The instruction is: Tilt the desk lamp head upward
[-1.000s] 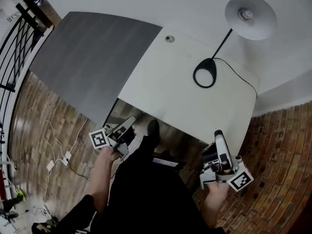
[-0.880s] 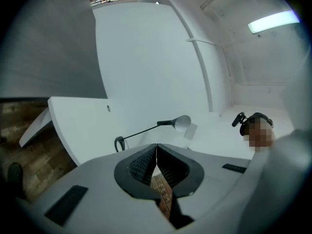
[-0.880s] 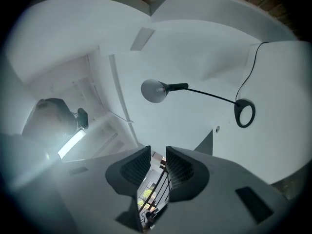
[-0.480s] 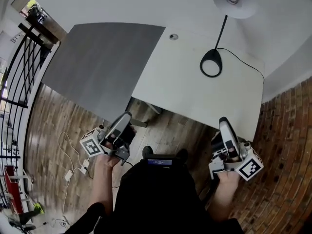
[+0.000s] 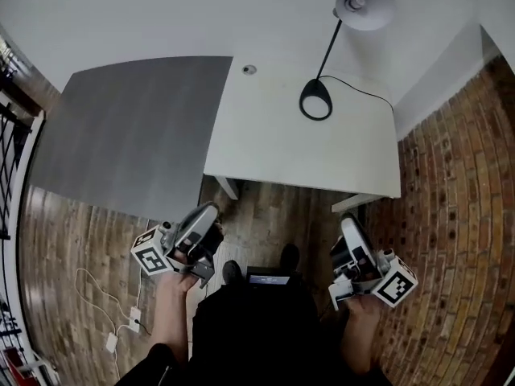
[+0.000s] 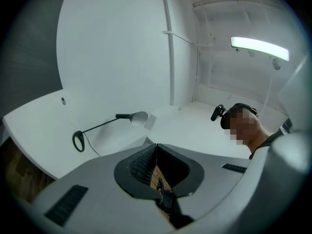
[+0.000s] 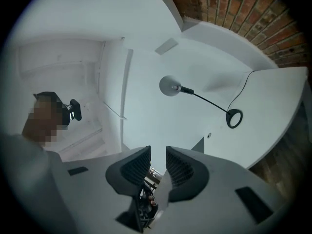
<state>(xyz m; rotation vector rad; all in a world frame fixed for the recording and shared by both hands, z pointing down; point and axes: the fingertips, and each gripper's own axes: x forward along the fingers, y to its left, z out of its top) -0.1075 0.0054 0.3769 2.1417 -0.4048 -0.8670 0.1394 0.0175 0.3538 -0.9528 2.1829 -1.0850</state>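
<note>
**Head view:** the lamp head (image 5: 364, 5) stands over the desk's (image 5: 322, 151) far corner. The left gripper (image 5: 201, 215) and right gripper (image 5: 348, 225) hang off the desk's near edge, out of reach.
**Left gripper view:** jaws pressed together, empty.
**Right gripper view:** jaws parted and empty, facing the desk, probably the working tool.

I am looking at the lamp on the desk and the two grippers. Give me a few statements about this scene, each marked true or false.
1. The lamp's base rests on the white desk. True.
2. The left gripper has its jaws together. True.
3. The right gripper grips the lamp head. False: its jaws stand apart, empty, short of the desk.
4. The base is a solid square. False: it is an open ring.
</note>
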